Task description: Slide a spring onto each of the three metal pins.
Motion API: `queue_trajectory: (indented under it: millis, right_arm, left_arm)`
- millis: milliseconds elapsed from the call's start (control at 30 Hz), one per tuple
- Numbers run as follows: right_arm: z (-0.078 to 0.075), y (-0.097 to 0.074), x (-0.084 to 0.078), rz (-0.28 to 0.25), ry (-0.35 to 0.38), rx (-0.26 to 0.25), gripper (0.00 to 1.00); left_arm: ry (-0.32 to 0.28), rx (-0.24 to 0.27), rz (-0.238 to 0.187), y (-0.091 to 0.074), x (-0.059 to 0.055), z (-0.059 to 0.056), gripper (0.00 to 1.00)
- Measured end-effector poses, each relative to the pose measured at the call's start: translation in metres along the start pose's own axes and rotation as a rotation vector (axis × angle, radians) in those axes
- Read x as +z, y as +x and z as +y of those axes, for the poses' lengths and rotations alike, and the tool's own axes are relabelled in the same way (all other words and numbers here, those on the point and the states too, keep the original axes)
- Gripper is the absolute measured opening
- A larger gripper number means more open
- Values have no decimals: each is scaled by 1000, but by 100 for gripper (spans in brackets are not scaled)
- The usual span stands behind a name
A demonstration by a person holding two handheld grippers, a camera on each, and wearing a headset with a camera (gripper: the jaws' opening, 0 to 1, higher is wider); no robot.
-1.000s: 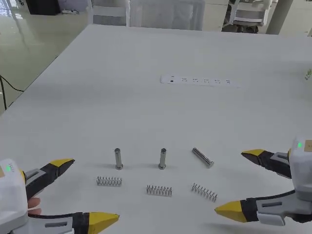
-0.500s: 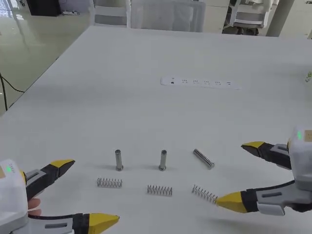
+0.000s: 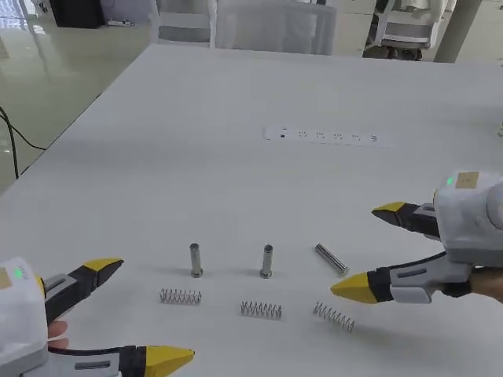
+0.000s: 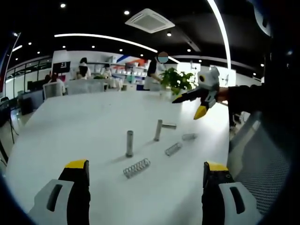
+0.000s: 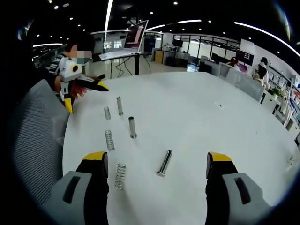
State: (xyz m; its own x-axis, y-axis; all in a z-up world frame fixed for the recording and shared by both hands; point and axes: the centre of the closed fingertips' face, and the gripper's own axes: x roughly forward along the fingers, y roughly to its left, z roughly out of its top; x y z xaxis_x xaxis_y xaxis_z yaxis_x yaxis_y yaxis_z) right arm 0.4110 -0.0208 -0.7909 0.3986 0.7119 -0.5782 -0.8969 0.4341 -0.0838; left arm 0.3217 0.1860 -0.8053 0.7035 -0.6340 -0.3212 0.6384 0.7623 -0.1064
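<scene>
**Progress:** nothing completed. Three springs lie loose on the desk (image 3: 236, 157), and none of the three pins carries one.

**Right gripper** (image 3: 357, 249): fingers spread wide, nothing held. It appears to be raised off the desk. In the right gripper view the lying pin (image 5: 164, 163) rests on its side ahead of the fingers, in the gap between them. The right spring (image 5: 120, 176) lies just beside one fingertip, apart from that pin.

**Left gripper** (image 3: 148, 310): fingers equally wide and empty. In the left gripper view the left spring (image 4: 136, 168) lies ahead of the fingers and between them. The left pin (image 4: 129, 143) stands upright just beyond it.

**Between the two pairs of fingers:** the middle pin (image 3: 267, 261) stands upright. The middle spring (image 3: 261, 309) lies on the near side of it, not touching.

**Outstanding:** all three fittings. In my judgement the right-hand pair is first in line, since those fingers are nearest a spring. The lying pin will probably need to be held or stood up before its spring can be slid on. The two upright pins look ready to take theirs from above.
</scene>
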Motion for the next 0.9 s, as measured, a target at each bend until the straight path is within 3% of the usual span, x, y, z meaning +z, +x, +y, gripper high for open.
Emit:
queue_trajectory:
  millis: [167,500,900]
  right_arm:
    - [-4,9,2,31,9,-6,79]
    - [-11,27,-5,121,56,-30,45]
    - [-21,44,-16,206,95,-68,22]
  left_arm:
    - [-1,1,0,0,-1,0,98]
    - [-4,-2,2,1,-2,0,97]
    - [-10,-7,4,3,-3,-2,97]
